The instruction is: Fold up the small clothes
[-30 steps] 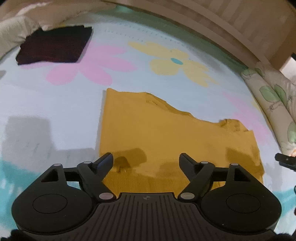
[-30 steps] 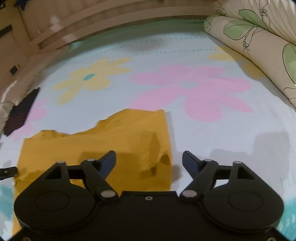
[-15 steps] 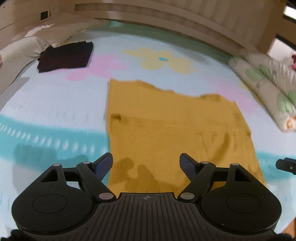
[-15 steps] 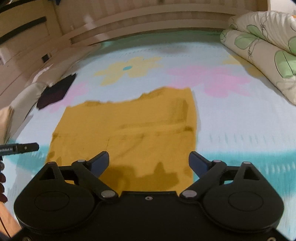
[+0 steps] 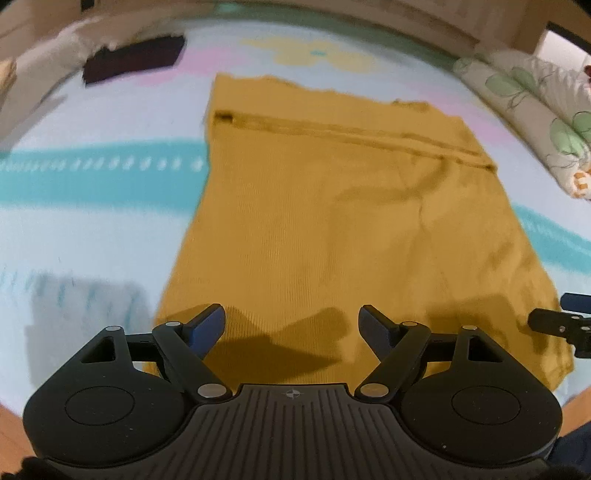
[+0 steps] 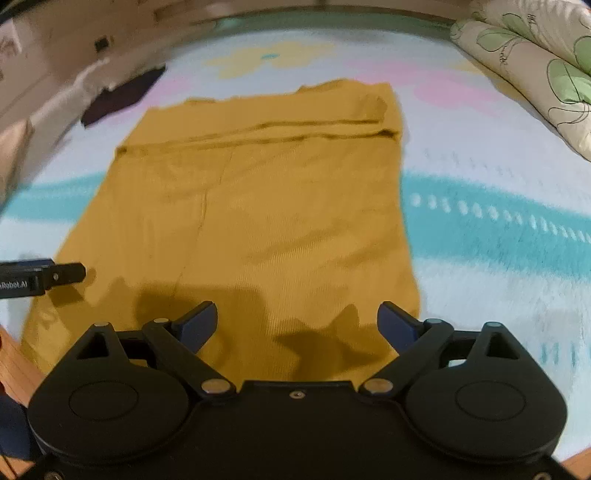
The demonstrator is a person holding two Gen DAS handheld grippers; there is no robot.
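A mustard-yellow garment (image 5: 332,221) lies flat on the flowered bed sheet (image 5: 92,229), with a folded band across its far end. It also shows in the right wrist view (image 6: 258,206). My left gripper (image 5: 291,325) is open and empty, above the garment's near left edge. My right gripper (image 6: 297,321) is open and empty, above the garment's near right edge. The right gripper's tip shows at the right edge of the left wrist view (image 5: 554,325). The left gripper's tip shows at the left edge of the right wrist view (image 6: 44,277).
A dark folded cloth (image 5: 133,62) lies at the far left of the bed. Leaf-patterned pillows (image 5: 535,110) lie along the right side, also in the right wrist view (image 6: 535,70). A wooden bed frame (image 5: 406,18) runs behind.
Both grippers have pulled back toward the near edge of the bed. More of the garment shows, now laid out flat with its near hem in view. Both stay open.
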